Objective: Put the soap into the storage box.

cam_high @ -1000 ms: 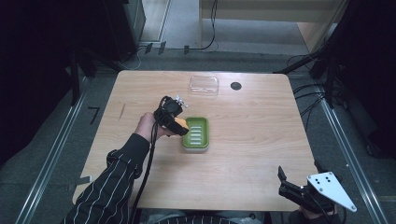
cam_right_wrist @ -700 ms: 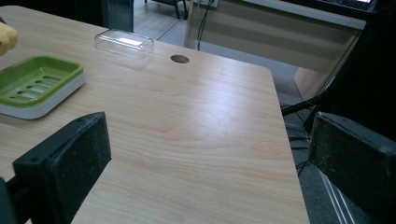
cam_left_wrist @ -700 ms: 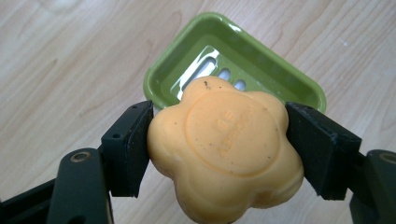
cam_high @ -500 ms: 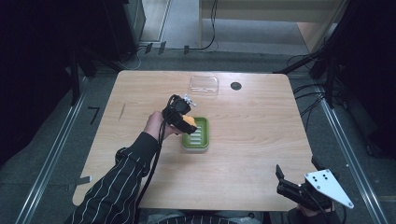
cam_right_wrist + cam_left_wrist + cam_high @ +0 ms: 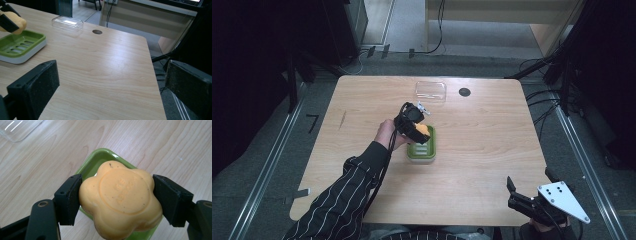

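Note:
My left gripper [image 5: 418, 131] is shut on an orange flower-shaped soap [image 5: 121, 198], its two black jaws pressing the soap's sides. The soap [image 5: 422, 131] hangs just above the near-left end of a green soap dish [image 5: 423, 148] with a white base, at the table's middle. The same dish [image 5: 18, 45] lies at the left of the right gripper view, with the held soap [image 5: 13, 23] over its far end. My right gripper [image 5: 517, 196] stands open at the table's front right edge, with nothing between its jaws.
A clear plastic lid [image 5: 430, 91] lies at the back middle of the wooden table [image 5: 492, 135]. A dark round hole [image 5: 464, 92] sits right of it. The table's right edge [image 5: 153, 75] drops off toward cables and dark stands.
My left gripper has carried the soap to the right, from beside the dish's left rim to over the dish. The right gripper has barely moved.

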Demonstrator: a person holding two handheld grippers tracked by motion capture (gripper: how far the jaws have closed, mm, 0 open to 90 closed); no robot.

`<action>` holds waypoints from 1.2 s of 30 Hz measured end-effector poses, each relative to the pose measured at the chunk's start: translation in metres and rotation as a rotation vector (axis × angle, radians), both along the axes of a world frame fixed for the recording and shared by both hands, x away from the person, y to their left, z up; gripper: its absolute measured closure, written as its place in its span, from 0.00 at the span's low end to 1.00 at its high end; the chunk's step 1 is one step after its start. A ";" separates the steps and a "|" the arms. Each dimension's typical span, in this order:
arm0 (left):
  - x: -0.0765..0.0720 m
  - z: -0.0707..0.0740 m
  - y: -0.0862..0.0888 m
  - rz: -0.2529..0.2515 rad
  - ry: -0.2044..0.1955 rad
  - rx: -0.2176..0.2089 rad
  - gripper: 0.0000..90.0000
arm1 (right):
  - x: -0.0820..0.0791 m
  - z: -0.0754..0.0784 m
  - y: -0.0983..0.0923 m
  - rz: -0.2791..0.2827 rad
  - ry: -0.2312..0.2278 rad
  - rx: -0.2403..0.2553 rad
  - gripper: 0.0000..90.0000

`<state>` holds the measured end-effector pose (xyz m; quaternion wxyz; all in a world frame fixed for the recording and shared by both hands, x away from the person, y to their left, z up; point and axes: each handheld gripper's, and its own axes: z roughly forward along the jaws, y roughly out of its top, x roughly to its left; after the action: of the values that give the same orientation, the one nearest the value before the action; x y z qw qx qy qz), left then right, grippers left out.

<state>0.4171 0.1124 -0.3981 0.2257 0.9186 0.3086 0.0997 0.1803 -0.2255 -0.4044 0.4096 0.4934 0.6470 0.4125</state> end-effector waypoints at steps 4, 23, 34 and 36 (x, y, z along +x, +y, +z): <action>-0.001 -0.007 -0.002 0.004 -0.012 0.005 0.31 | 0.000 0.000 0.000 0.000 0.000 0.001 0.00; 0.002 -0.040 -0.005 0.039 -0.041 0.026 0.31 | 0.001 0.000 0.000 0.005 -0.002 0.002 0.00; 0.001 -0.051 -0.005 0.043 -0.048 0.035 0.31 | 0.001 0.000 0.001 0.006 -0.002 0.005 0.00; 0.001 -0.052 -0.005 0.045 -0.052 0.027 0.31 | 0.001 0.000 0.001 0.006 -0.001 0.006 0.00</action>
<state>0.4185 0.1077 -0.4500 0.2189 0.9116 0.3218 0.1327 0.1813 -0.2244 -0.4042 0.4073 0.4926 0.6469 0.4159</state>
